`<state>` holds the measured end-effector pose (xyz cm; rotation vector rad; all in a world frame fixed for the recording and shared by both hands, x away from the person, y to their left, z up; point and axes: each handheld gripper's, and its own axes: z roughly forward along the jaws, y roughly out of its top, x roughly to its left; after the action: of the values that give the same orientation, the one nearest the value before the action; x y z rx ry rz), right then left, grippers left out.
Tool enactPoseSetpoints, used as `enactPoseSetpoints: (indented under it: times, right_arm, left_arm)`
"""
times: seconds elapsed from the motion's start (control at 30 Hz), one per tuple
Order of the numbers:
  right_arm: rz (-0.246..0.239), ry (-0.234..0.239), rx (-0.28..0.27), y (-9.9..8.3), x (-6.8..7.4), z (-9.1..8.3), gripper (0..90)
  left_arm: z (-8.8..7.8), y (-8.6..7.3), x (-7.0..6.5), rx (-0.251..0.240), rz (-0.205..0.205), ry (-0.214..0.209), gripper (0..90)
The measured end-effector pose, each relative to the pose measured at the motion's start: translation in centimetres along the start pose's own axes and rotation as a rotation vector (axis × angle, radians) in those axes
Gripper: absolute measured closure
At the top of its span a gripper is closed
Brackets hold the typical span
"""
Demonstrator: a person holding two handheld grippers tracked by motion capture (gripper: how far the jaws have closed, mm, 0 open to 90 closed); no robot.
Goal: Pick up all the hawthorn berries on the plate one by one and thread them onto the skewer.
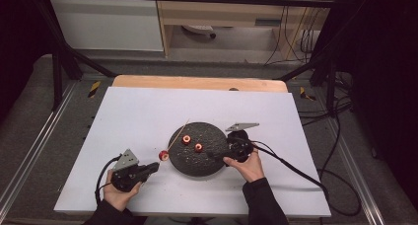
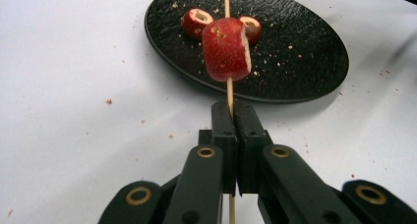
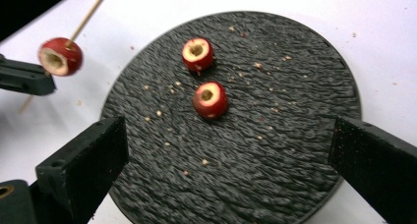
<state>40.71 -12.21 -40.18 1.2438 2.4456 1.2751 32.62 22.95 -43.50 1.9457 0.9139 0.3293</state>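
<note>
1. the left claw (image 1: 154, 167) is clamped on a thin wooden skewer (image 2: 229, 94); in the left gripper view its 2 jaws stand pressed together with the stick running up between them.
2. 1 red cored fruit piece (image 2: 226, 49) sits threaded on the skewer just beyond the jaw tips, held above the white surface (image 1: 143, 116) at the left edge of the black plate (image 1: 212, 166).
3. in the high view the skewer slants from the left claw up and to the right, its free end reaching over the plate's far left rim.
4. the right claw (image 3: 228, 150) is spread wide with nothing between its jaws; its jaws have just been opening.
5. in the right gripper view the 2 jaws stand on either side of the near part of the plate, above it, well apart from each other.
6. 2 more cored fruit pieces lie on the plate, 1 farther (image 3: 197, 54) and 1 nearer (image 3: 210, 99) to the right claw, close together but not touching, each with its hollowed core facing up.
7. small pale crumbs (image 3: 169, 89) are scattered over the plate's rough dark face, and a few reddish specks lie on the surface beside it.
8. the right hand (image 1: 249, 166) holds its gripper at the plate's right rim; the left hand (image 1: 118, 195) holds its gripper near the front left of the surface.
</note>
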Motion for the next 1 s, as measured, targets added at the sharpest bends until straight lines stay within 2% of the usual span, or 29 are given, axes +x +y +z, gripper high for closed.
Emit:
enactPoseSetpoints:
  times: [0.37, 0.53, 0.77, 1.0]
  right_arm:
    - [-0.061, -0.042, 0.132, 1.6, 0.0, 0.7, 2.3]
    - [-0.094, -0.052, 0.166, 2.5, 0.2, 1.3, 4.8]
    - [-0.119, -0.045, 0.221, 3.9, 0.8, 2.8, 8.5]
    - [-0.136, -0.043, 0.280, 4.8, 1.0, 5.0, 16.0]
  left_arm:
    - [-1.1, -1.0, 0.7, 0.007, 0.002, 0.012, 88.2]
    - [-1.2, -1.2, 0.7, 0.008, 0.003, 0.009, 88.2]
    - [-1.0, -1.4, 0.5, 0.022, 0.016, 0.009, 88.2]
    - [-0.9, -1.5, 0.5, 0.029, 0.021, 0.005, 88.2]
